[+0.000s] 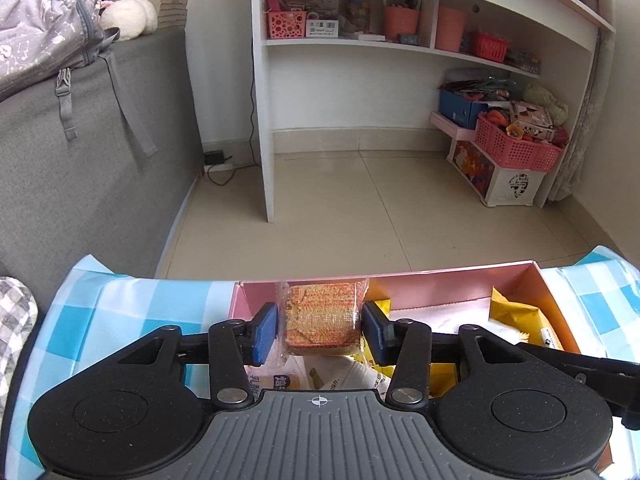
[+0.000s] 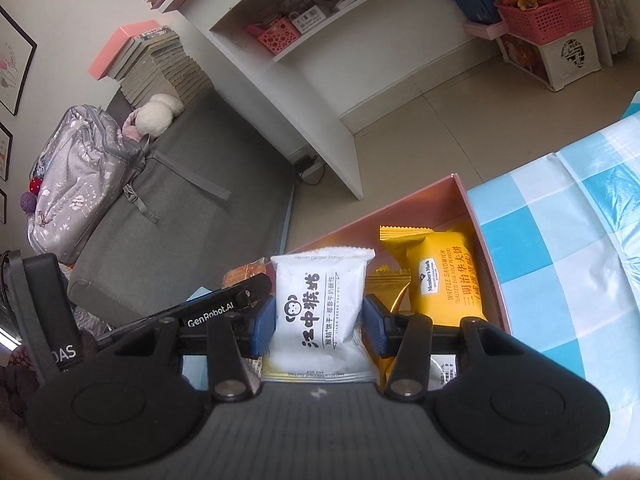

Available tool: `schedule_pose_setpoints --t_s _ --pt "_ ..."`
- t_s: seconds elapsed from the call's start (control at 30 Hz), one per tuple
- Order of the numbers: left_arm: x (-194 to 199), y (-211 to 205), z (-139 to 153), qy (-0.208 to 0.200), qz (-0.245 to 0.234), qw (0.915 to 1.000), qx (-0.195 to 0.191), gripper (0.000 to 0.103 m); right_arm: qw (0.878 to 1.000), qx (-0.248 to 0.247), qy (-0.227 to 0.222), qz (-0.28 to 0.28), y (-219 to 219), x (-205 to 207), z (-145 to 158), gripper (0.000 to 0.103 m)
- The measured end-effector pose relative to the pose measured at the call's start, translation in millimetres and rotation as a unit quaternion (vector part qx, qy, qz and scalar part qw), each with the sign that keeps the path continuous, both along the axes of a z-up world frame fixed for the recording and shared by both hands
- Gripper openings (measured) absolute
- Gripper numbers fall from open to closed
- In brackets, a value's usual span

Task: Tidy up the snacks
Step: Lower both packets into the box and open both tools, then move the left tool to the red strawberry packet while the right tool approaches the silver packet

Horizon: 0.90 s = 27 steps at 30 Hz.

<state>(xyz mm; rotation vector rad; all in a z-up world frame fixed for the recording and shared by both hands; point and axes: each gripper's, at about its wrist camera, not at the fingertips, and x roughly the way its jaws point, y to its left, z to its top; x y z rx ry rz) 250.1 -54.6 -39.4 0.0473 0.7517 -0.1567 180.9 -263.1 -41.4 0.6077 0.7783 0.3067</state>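
Pink cardboard box (image 1: 440,284) on the blue-checked tablecloth (image 1: 132,308) is being filled. The left gripper (image 1: 319,322) pinches a clear-wrapped orange cracker pack (image 1: 320,314) over its left end; the right gripper (image 2: 319,322) clasps a white biscuit packet (image 2: 318,308) beside the yellow waffle sandwich pack (image 2: 444,276). Judging by this, both need lowering into free spots, then releasing.
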Motion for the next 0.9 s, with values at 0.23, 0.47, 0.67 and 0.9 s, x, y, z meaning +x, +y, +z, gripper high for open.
schedule_pose_setpoints --t_s 0.23,0.47,0.67,0.9 --pt "-16.2 3.6 9.3 -0.008 -0.009 0.9999 0.006 0.064 1.000 -0.002 0.004 -0.017 -6.4 -4.1 3.5 0.069" --pt "-40.1 17.8 19.0 0.012 -0.017 0.9998 0.003 0.072 0.999 -0.018 0.013 -0.034 -9.4 -17.2 13.6 0.075" --pt "-71.8 37.0 29.6 0.016 -0.019 0.9997 -0.006 0.077 0.998 -0.062 0.008 -0.020 1.6 -38.1 26.2 0.082" --pt "-116.1 57.4 33.7 0.021 -0.014 0.9994 -0.023 0.085 0.995 -0.103 0.001 0.001 18.2 -68.3 37.5 0.090"
